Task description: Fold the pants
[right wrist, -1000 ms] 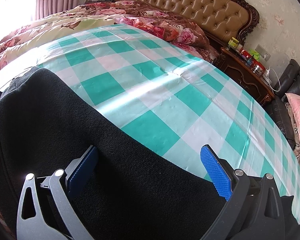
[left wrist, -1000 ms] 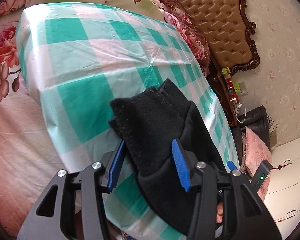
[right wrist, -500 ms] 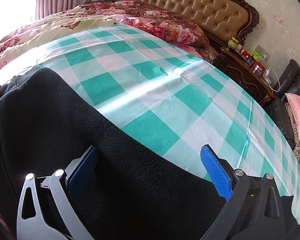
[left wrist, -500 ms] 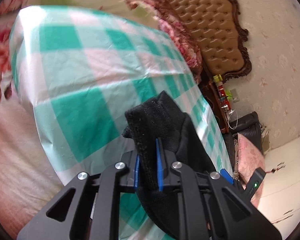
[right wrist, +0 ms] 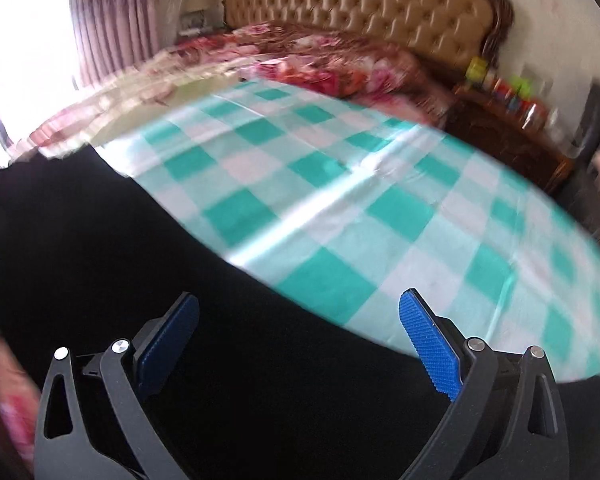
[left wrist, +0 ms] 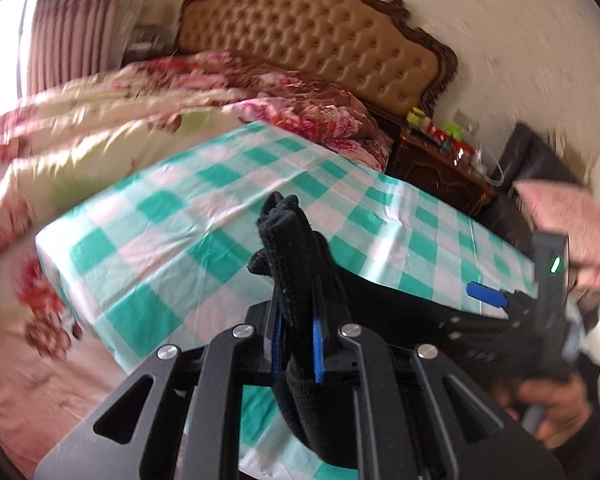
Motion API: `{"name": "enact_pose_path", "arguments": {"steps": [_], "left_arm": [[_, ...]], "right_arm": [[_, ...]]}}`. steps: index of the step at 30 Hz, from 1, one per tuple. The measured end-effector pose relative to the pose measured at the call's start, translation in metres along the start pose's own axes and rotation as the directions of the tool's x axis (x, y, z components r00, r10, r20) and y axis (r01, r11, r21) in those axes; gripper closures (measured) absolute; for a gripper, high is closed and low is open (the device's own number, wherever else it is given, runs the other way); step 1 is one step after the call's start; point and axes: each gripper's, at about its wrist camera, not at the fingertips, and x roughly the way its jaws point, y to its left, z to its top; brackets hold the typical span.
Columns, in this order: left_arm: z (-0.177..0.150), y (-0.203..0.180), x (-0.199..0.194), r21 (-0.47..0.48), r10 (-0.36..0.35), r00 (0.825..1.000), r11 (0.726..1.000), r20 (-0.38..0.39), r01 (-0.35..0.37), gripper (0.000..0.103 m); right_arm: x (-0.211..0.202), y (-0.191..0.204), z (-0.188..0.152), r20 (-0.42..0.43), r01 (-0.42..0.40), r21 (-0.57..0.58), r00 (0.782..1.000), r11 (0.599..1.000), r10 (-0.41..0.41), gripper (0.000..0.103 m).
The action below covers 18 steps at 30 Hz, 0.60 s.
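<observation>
The black pants (left wrist: 300, 264) lie on the green-and-white checked cloth (left wrist: 188, 216) over the bed. My left gripper (left wrist: 296, 344) is shut on a bunched end of the pants, which sticks up between the blue pads. In the right wrist view the pants (right wrist: 148, 280) fill the lower left, spread flat on the cloth (right wrist: 340, 208). My right gripper (right wrist: 300, 344) is open, its blue pads wide apart over the black fabric. The right gripper also shows in the left wrist view (left wrist: 488, 296), at the pants' far end, held by a hand.
A floral quilt (left wrist: 100, 120) is piled behind the cloth, before a tufted brown headboard (left wrist: 320, 44). A dark wooden nightstand (left wrist: 440, 164) with small items stands to the right, a pink cushion (left wrist: 568, 216) beyond it. The cloth's front edge drops to the pink sheet (left wrist: 32, 352).
My left gripper closed on the pants' end and has swung round and lifted it. The right gripper stayed open and shifted over the fabric; both views are now motion-blurred.
</observation>
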Motion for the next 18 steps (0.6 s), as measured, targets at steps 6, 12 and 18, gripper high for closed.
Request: {"name": "enact_pose_path", "arguments": {"steps": [6,12,18], "left_arm": [[-0.003,-0.060,0.000,0.179,0.053,0.999,0.982,-0.001,-0.052,0.093],[-0.013,-0.105,0.002,0.303,0.065,0.998,0.951,-0.008,-0.059,0.093],[-0.023,-0.137,0.002,0.385,0.057,0.998,0.922,-0.014,-0.047,0.093]], "right_arm": [[-0.009,-0.026,0.003,-0.054,-0.341,0.262,0.929,0.903,0.367,0.007],[-0.009,-0.034,0.004,-0.027,-0.559,0.452,0.771,0.695,0.637,0.007],[-0.014,-0.038,0.009,0.022,-0.626,0.528,0.686,0.574,0.727,0.007]]}}
